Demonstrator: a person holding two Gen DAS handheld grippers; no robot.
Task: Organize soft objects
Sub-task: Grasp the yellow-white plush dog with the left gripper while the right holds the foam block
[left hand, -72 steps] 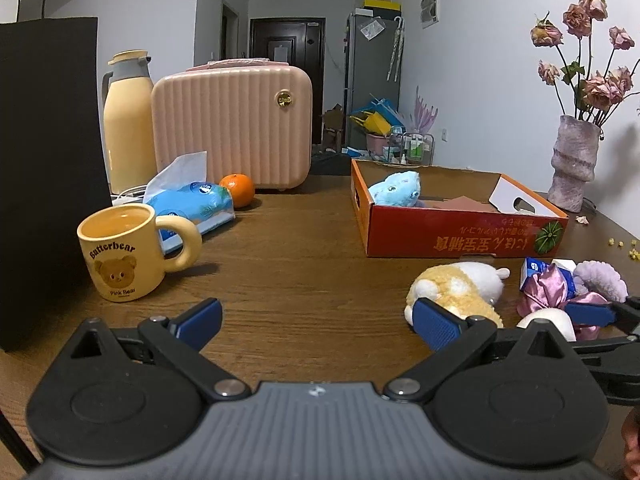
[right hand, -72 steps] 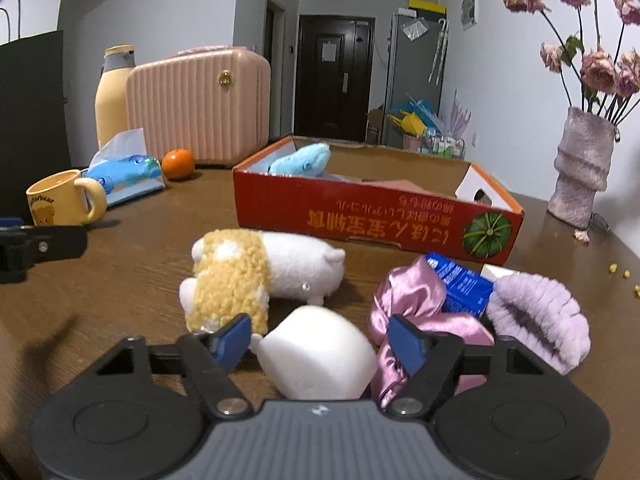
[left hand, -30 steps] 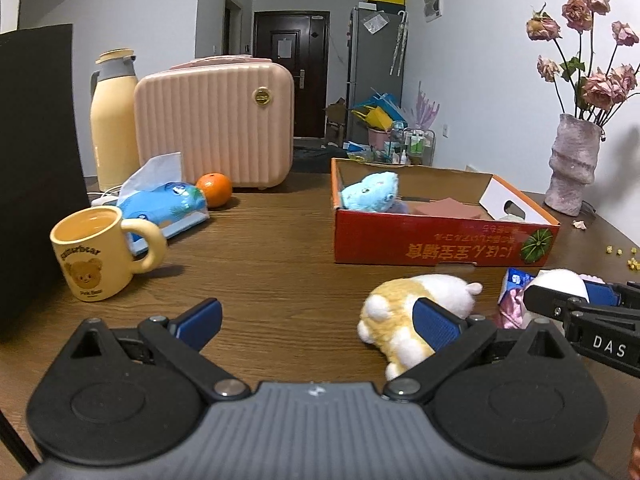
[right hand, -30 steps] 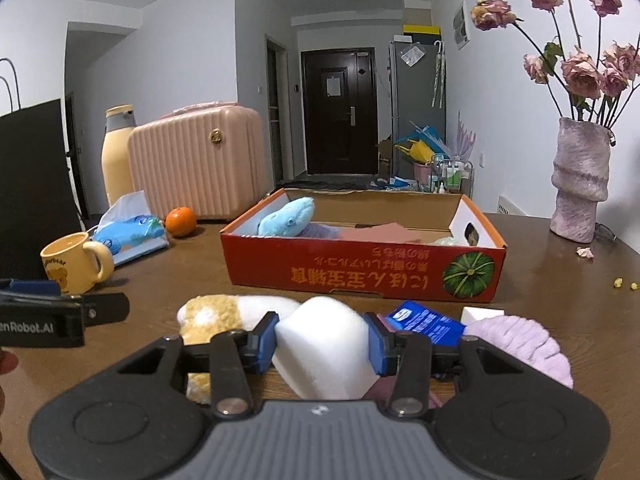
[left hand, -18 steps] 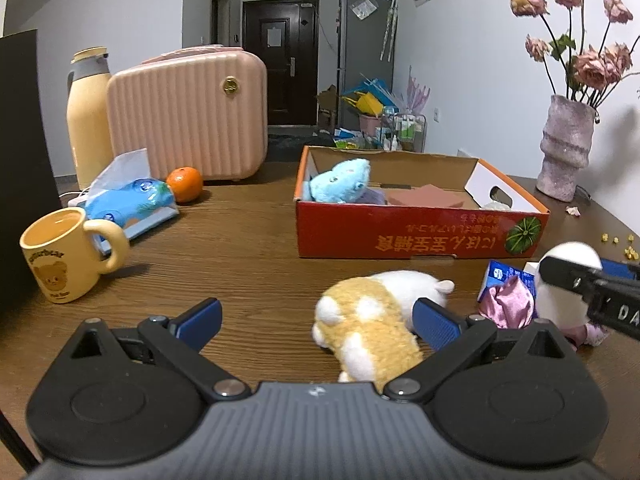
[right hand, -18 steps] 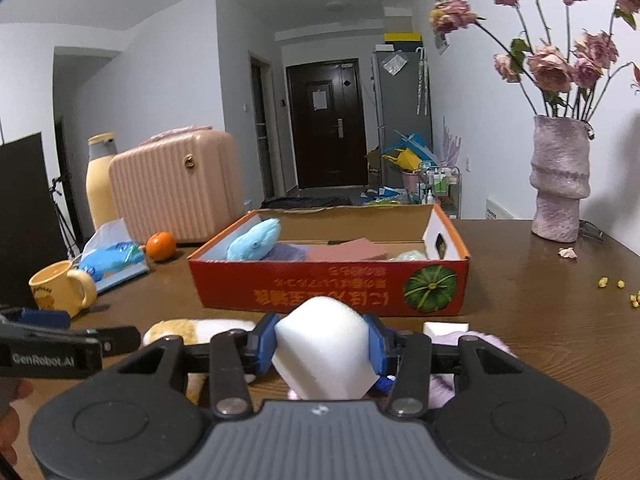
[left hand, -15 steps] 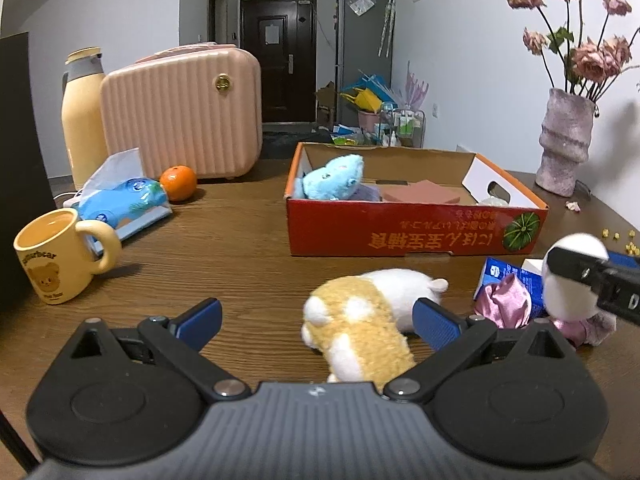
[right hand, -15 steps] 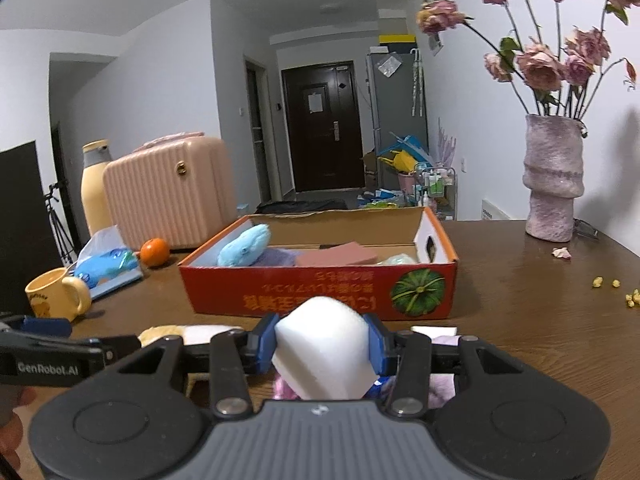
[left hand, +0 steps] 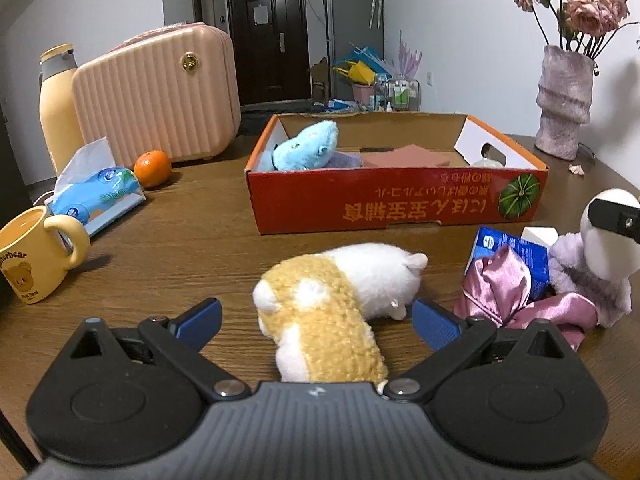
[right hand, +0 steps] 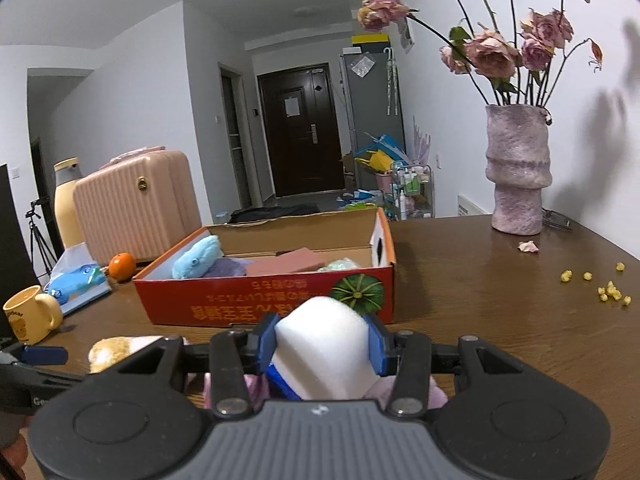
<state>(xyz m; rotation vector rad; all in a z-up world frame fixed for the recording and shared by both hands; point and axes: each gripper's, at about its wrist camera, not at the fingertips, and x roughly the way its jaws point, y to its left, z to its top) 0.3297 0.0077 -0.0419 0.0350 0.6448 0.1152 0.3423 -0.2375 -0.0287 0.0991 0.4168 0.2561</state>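
White foam, a soft sponge block [right hand: 324,344], sits clamped between the blue pads of the right tool [right hand: 323,346], held above the counter [right hand: 500,300] just in front of the red cardboard box [right hand: 280,304]. Under that tool a blue carton and a lilac fuzzy cloth peek out, mostly hidden.

From the left wrist view, the left tool [left hand: 316,322] is spread wide and holds nothing; its two blue pads stand on either side of a yellow and white plush toy [left hand: 332,300], which lies on the wooden counter with its rear end reaching back between the fingers. Whether either pad touches the plush cannot be told. To the right of the plush lie a pink satin scrunchie [left hand: 516,296], a blue carton [left hand: 508,250] and a lilac fuzzy cloth [left hand: 580,276], bunched together. The sponge in the right tool shows above them at the frame's right edge.

Inside the box lie a blue plush toy [left hand: 306,146], a purple cloth and a reddish-brown sponge [left hand: 400,156].
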